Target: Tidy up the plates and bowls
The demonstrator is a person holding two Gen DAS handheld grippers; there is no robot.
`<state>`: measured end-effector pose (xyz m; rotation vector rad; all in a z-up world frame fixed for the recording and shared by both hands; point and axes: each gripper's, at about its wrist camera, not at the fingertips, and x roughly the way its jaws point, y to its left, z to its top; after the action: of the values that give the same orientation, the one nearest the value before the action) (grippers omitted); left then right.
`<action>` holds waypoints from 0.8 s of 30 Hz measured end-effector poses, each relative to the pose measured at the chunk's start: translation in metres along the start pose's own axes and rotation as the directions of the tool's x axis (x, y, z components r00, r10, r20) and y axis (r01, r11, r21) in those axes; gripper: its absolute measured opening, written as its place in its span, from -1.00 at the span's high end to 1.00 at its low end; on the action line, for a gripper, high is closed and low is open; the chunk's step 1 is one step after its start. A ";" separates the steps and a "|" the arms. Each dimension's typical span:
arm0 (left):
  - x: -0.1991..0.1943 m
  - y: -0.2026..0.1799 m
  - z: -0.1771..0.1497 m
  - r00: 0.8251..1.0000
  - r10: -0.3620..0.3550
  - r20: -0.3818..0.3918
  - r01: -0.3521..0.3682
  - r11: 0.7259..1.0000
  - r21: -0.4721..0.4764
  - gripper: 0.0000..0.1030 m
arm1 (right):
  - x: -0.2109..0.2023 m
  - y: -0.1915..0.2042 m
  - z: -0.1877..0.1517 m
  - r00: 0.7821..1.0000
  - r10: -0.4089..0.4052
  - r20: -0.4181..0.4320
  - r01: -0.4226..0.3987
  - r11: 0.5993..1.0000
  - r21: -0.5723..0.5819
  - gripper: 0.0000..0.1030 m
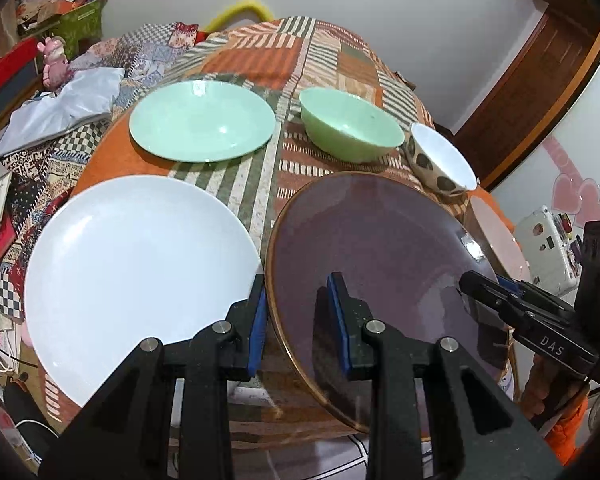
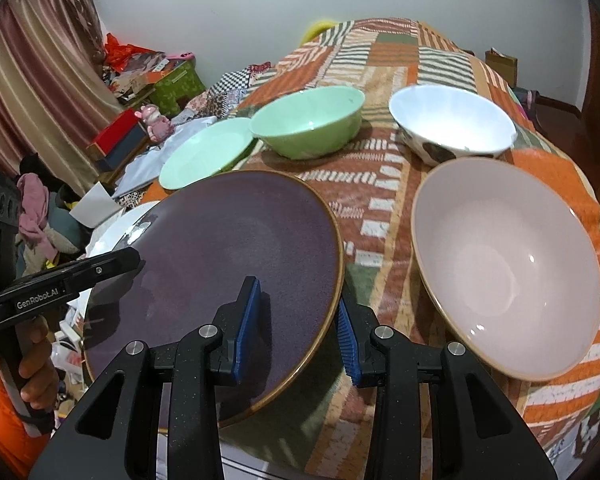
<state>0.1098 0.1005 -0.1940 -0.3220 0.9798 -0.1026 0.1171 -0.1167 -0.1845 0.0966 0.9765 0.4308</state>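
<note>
Left wrist view: purple plate [image 1: 371, 264], brown-rimmed, held tilted above the counter [image 1: 260, 184], near edge low and far edge raised toward the bowls; being round, it has no long axis, only a face turned up and toward the camera. Left gripper [image 1: 300, 324] has its fingers [image 1: 339, 320] clamped across the plate's left rim, one blue pad above, one below. Right gripper [image 1: 495, 292] enters from the right and bites the opposite rim; a grip on both sides probably keeps so wide a plate level in transit. White plate [image 1: 140, 272] lies flat just beside it, the likely base for a stack. Mint plate [image 1: 202, 120], green bowl [image 1: 351, 124] and spotted white bowl [image 1: 439, 160] stand beyond. Right wrist view: the purple plate [image 2: 228, 264] fills the centre, with the right gripper [image 2: 296, 324] closed on its right rim and the left gripper [image 2: 112, 264] on the far side, a hand [image 2: 36, 364] on its handle. The white plate [image 2: 116, 224] shows under the left edge. Pink bowl [image 2: 507, 264] sits upright near the right; green bowl [image 2: 307, 120], spotted white bowl [image 2: 451, 124] and mint plate [image 2: 204, 152] stand behind it on the patterned counter [image 2: 379, 200].
</note>
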 end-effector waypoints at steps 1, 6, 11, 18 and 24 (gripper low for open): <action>0.002 0.000 0.000 1.000 0.000 -0.004 0.000 1.000 0.000 0.44 | 0.001 -0.001 -0.001 1.000 -0.001 -0.005 0.001 1.000 0.005 0.35; 0.015 -0.001 0.000 1.000 0.002 -0.026 -0.002 1.000 0.008 0.44 | 0.006 -0.006 -0.005 1.000 -0.023 -0.018 0.024 1.000 0.020 0.35; 0.028 -0.003 0.002 0.999 -0.001 -0.044 0.002 1.000 0.021 0.44 | 0.010 -0.013 -0.005 0.999 -0.049 -0.020 0.050 0.998 0.047 0.35; 0.042 -0.010 0.006 0.998 0.007 -0.055 -0.004 0.999 0.050 0.44 | 0.014 -0.021 -0.007 0.997 -0.068 -0.025 0.070 0.993 0.096 0.35; 0.055 -0.009 0.011 0.997 0.013 -0.075 -0.008 0.998 0.055 0.44 | 0.016 -0.025 -0.005 0.996 -0.083 -0.017 0.084 0.988 0.128 0.35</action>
<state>0.1499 0.0815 -0.2299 -0.2644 1.0518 -0.1325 0.1282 -0.1332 -0.2066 0.1695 1.0162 0.2915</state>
